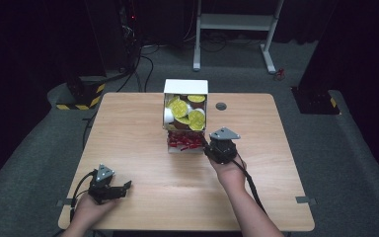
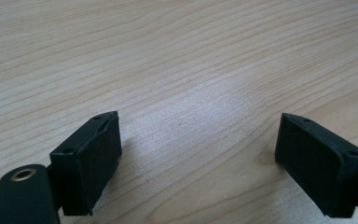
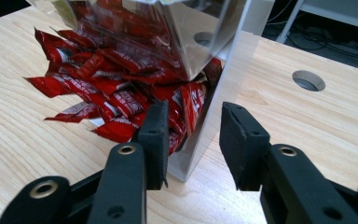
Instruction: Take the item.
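Two grippers work over the table. At the near left corner, the left gripper rests with its jaws spread wide over bare wood. The right gripper is at the near right corner of the clear box, which stands mid-table toward the far edge; its jaws straddle the box's side wall, not yet pressing on it. Red sachets lie heaped in the box's open bottom shelf, yellow packs above.
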The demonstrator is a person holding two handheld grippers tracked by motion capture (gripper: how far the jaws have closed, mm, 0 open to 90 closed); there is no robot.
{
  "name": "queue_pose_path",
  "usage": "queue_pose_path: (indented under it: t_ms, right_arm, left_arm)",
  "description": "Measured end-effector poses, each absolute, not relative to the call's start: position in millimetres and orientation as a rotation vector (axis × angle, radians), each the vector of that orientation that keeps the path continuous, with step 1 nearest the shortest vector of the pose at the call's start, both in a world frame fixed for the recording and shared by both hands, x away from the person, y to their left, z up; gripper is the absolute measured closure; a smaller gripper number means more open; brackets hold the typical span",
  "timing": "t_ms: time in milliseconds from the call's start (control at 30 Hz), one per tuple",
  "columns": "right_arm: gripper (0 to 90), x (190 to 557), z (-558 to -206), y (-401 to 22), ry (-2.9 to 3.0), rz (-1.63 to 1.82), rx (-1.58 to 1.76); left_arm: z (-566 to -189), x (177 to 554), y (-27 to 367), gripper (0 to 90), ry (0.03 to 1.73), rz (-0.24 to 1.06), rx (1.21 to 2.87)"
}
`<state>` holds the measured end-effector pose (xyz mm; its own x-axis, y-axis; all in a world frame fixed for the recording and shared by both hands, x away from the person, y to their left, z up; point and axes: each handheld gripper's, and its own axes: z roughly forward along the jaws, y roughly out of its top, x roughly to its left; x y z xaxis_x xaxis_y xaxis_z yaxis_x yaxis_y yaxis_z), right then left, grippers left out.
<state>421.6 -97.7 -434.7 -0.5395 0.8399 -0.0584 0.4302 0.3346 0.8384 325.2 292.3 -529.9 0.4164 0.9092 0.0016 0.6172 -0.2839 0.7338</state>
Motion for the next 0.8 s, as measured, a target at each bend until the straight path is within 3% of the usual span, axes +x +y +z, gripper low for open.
queue_pose_path:
  t_ms: [800]
  right_arm:
    - [78.9,438.9,-442.1,-85.0,2.109,1.06,1.081]
  left_arm:
    - [-530.1,324.8,292.6,14.8,1.289,0.556,2.004]
